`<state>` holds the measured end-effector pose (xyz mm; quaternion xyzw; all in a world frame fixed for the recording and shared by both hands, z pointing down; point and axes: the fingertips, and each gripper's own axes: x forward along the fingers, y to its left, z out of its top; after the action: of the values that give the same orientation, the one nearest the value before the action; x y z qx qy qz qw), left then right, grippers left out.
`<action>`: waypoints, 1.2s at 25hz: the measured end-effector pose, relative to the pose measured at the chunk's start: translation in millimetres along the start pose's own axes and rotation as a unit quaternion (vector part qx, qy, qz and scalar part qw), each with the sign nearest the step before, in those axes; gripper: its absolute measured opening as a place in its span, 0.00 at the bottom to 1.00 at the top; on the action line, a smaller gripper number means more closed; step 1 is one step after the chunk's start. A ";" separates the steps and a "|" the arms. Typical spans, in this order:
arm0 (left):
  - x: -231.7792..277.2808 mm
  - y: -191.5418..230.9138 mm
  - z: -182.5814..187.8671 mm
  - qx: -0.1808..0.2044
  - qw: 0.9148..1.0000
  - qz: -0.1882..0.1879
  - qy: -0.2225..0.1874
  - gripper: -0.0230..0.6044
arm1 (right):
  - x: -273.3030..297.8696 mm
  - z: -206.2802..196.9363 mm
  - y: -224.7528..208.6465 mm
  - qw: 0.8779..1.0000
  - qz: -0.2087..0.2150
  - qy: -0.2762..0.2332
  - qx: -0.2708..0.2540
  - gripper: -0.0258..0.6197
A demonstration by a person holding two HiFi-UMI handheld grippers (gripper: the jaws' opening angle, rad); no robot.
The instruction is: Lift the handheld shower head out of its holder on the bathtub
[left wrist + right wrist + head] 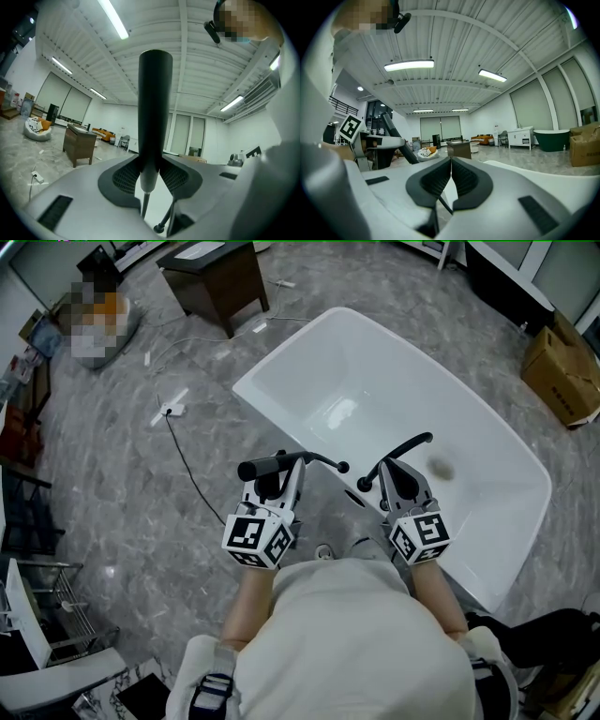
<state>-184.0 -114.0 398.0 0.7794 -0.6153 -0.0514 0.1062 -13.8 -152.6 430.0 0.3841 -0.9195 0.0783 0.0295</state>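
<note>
The black handheld shower head [264, 468] is clamped crosswise in my left gripper [281, 472], its end sticking out to the left above the rim of the white bathtub [281, 367]. A thin black hose [319, 458] runs from it to the tub deck. In the left gripper view the handle [153, 112] rises upright between the pads of that gripper [151, 177]. My right gripper [401, 474] hovers by the black curved faucet spout [405, 446]. Its pads meet in the right gripper view [450, 172], with nothing between them.
A brown cabinet [216, 277] stands on the grey floor beyond the tub. A cardboard box [562, 371] sits at the right. A power strip with a black cable [173, 411] lies left of the tub. The tub drain [441, 467] shows in the basin.
</note>
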 end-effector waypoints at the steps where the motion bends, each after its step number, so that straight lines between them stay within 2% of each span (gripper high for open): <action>1: -2.5 0.5 6.2 -0.001 1.000 -0.001 -0.008 0.26 | 0.9 1.1 0.7 1.000 0.000 -0.001 0.000 0.07; 11: -23.4 7.4 53.8 -0.017 0.997 0.001 -0.077 0.26 | 4.7 7.1 3.7 1.000 0.004 -0.010 -0.003 0.07; 18: -32.3 18.2 64.8 -0.032 0.994 0.006 -0.102 0.26 | 5.9 8.2 5.9 1.000 0.005 -0.011 -0.003 0.07; 30: -41.6 24.6 71.0 -0.051 0.992 0.006 -0.117 0.26 | 5.5 2.1 11.0 1.000 0.007 -0.001 -0.003 0.07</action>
<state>-232.1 -86.3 332.6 0.7579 -0.6248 -0.1730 0.0730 -25.5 -149.1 427.2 0.3782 -0.9222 0.0754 0.0289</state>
